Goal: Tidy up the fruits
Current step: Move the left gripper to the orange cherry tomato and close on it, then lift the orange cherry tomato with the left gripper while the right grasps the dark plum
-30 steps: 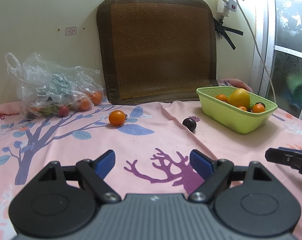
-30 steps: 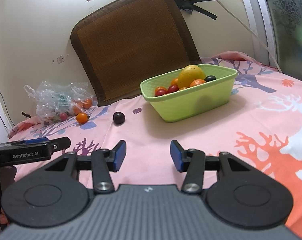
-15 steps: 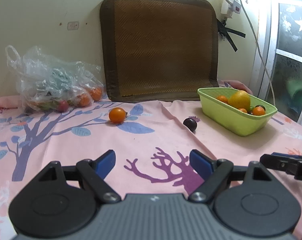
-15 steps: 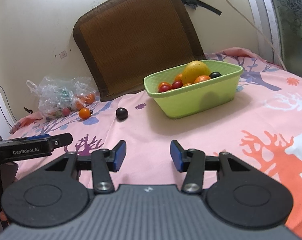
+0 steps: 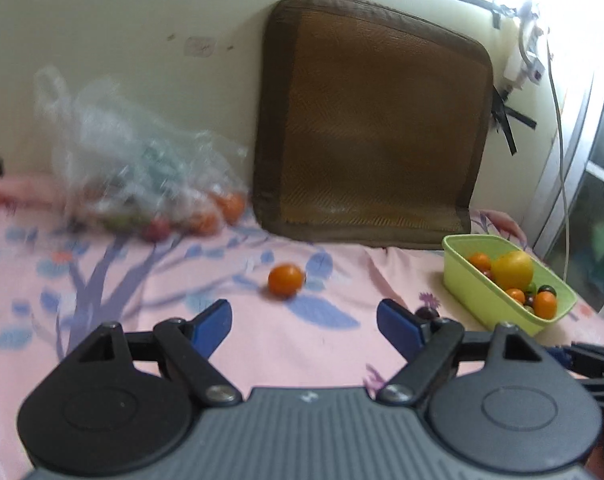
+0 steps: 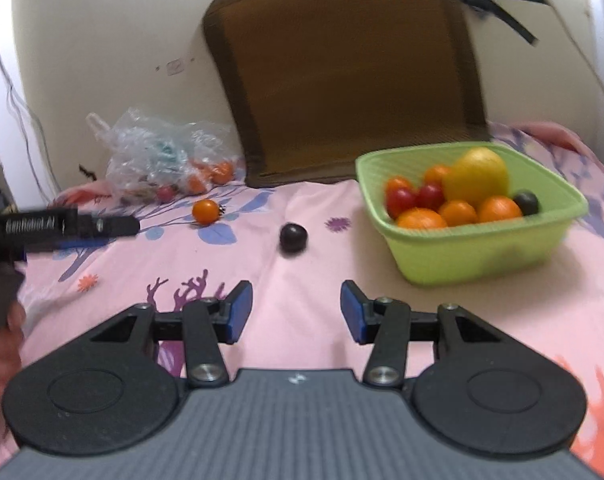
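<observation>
Two loose fruits: orange tomato [image 5: 286, 279] ahead of left gripper [image 5: 304, 322], closing, empty; dark plum [image 6: 293, 237] ahead of right gripper [image 6: 296, 311], released.

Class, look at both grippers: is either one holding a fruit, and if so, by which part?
Neither. The left gripper is empty, its jaws closing on nothing; the right gripper is open and empty. The small orange fruit and dark fruit lie loose on the cloth.

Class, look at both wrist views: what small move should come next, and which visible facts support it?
Probably ease the right hand-held gripper forward toward the dark fruit. It lies loose on the cloth, straight ahead of the empty, open jaws and beside the green basket. The left hand-held gripper, its empty jaws closing, faces the loose orange fruit.
</observation>
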`<state>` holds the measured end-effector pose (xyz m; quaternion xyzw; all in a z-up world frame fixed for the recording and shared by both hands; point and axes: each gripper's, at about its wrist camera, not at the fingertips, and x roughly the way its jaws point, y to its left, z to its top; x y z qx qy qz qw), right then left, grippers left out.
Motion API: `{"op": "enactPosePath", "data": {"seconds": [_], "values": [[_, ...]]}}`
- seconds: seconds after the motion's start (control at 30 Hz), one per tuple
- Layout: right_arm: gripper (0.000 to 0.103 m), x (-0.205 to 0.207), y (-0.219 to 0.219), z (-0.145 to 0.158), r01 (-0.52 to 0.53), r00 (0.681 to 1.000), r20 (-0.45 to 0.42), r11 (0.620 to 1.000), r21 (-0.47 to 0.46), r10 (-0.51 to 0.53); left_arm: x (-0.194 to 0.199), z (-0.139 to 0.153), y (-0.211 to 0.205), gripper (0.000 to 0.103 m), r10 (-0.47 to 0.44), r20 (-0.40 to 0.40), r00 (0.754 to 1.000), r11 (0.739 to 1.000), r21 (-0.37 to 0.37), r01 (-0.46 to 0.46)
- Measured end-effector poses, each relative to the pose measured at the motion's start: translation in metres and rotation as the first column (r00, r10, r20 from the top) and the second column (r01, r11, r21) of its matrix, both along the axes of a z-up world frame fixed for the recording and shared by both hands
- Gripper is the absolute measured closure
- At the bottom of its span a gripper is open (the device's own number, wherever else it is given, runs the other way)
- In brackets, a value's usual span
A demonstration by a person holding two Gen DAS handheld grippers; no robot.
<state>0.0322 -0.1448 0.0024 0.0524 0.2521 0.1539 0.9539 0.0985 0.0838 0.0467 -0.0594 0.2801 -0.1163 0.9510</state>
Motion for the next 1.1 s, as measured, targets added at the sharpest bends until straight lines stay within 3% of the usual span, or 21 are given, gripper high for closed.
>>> {"op": "enactPosePath", "data": {"seconds": [0.17,0.33,0.5,0.57,0.6,0.63,0.9,0.97,1.03,1.1], "values": [[0.052,0.025,0.014,0.002,-0.053,0.998,0.016,0.998,-0.039,0.054,0.046,-0.007,-0.016,0.022,0.011,-0.006,1.000,0.994,0.105,-0.011],[0.055,0.051,0.024,-0.001,-0.068,0.998,-0.004,0.994,-0.084,0.068,0.081,-0.026,-0.021,0.043,0.005,-0.061,0.998,0.991,0.137,0.003],[0.056,0.068,0.029,-0.008,-0.091,0.996,-0.020,0.990,-0.108,0.090,0.089,-0.037,-0.026,0.045,-0.021,-0.087,0.996,0.988,0.148,0.034],[0.056,0.073,0.029,-0.010,-0.091,0.996,-0.026,0.991,-0.098,0.089,0.092,-0.041,-0.028,0.052,-0.020,-0.096,0.995,0.986,0.161,0.035],[0.056,0.075,0.030,-0.010,-0.087,0.996,-0.024,0.992,-0.096,0.085,0.095,-0.043,-0.028,0.064,-0.025,-0.114,0.993,0.987,0.158,0.043],[0.056,0.076,0.031,-0.010,-0.081,0.997,-0.020,0.992,-0.098,0.080,0.097,-0.044,-0.027,0.068,-0.025,-0.124,0.992,0.988,0.150,0.044],[0.056,0.071,0.032,-0.008,-0.057,0.998,0.010,0.993,-0.105,0.058,0.081,-0.035,-0.026,0.070,-0.029,-0.104,0.994,0.994,0.099,0.039],[0.057,0.072,0.033,-0.005,-0.079,0.996,0.017,0.987,-0.139,0.082,0.070,-0.028,-0.028,0.070,-0.042,-0.094,0.995,0.996,0.069,0.049],[0.063,0.074,0.034,0.002,-0.108,0.993,0.026,0.973,-0.205,0.115,0.055,-0.022,-0.030,0.070,-0.053,-0.088,0.995,0.997,0.049,0.058],[0.066,0.080,0.035,0.008,-0.173,0.984,-0.006,0.947,-0.269,0.178,0.042,-0.019,-0.033,0.070,-0.066,-0.088,0.994,0.997,0.039,0.069]]}}
